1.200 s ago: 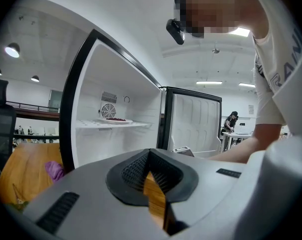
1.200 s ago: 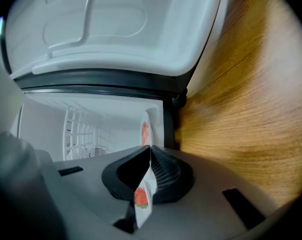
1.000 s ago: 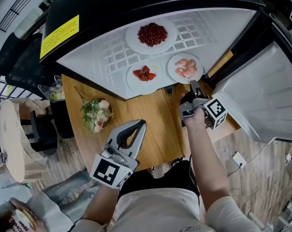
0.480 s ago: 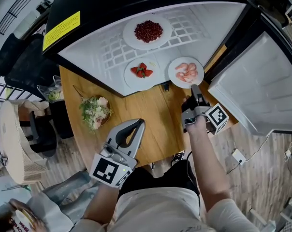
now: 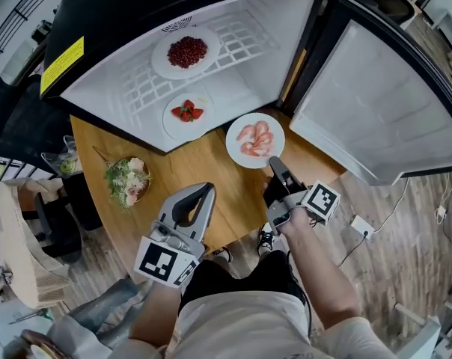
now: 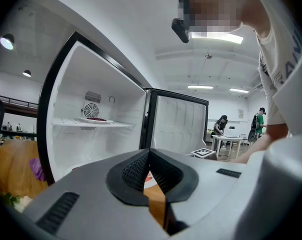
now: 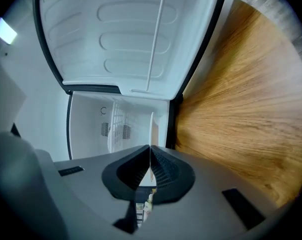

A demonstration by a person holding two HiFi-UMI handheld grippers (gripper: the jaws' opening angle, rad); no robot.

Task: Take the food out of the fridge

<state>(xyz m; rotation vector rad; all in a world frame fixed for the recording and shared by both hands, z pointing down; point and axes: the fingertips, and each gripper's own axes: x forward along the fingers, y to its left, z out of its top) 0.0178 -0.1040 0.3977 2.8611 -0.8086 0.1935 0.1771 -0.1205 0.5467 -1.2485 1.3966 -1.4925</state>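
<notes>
— Where's the shrimp plate?
— Outside the fridge, over the tabletop's far edge. My right tongs pinch its rim. Their own camera shows it only edge-on. My left tongs are closed on nothing.

Round wooden surface under the fridge. On the wood by the fridge's left front corner: bowl of salad. Just outside the fridge's open front: plate of shrimp, rim pinched in the right tongs; resting or lifted, unclear. On the fridge's wire shelf: plate of pomegranate seeds. On the fridge floor: plate of strawberries.
</notes>
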